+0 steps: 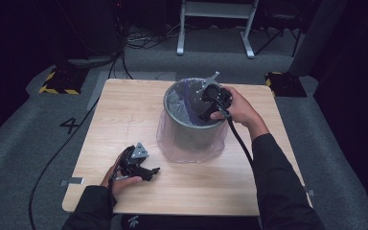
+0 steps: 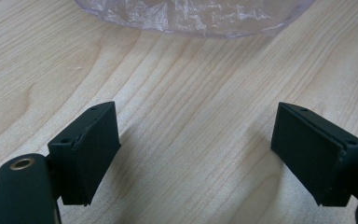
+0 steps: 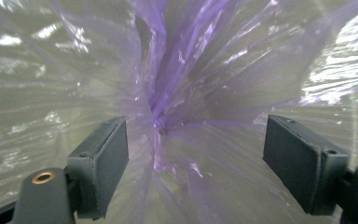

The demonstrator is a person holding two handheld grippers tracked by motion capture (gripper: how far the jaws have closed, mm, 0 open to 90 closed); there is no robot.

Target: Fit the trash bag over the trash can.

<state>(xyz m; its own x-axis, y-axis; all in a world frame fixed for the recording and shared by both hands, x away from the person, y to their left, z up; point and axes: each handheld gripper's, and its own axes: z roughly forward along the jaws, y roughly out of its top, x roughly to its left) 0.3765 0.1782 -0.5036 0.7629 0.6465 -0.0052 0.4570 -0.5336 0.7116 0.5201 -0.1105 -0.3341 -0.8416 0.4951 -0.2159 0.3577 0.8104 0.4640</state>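
Right gripper [image 1: 206,112] inside bin liner [image 3: 177,93]

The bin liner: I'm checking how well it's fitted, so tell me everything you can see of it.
The bin liner is thin, see-through purple-tinted plastic, crinkled and shiny. It lines the inside of the round grey bin and folds over the rim, hanging loosely down the outside to the wooden table, where its hem spreads out. Inside, it gathers into a bunched purple fold. The right claw reaches into the bin, open, with that fold between its jaws.

Dark sleeves; black hand-held gripper [image 1: 154,170] w/ grey plate, black cable.
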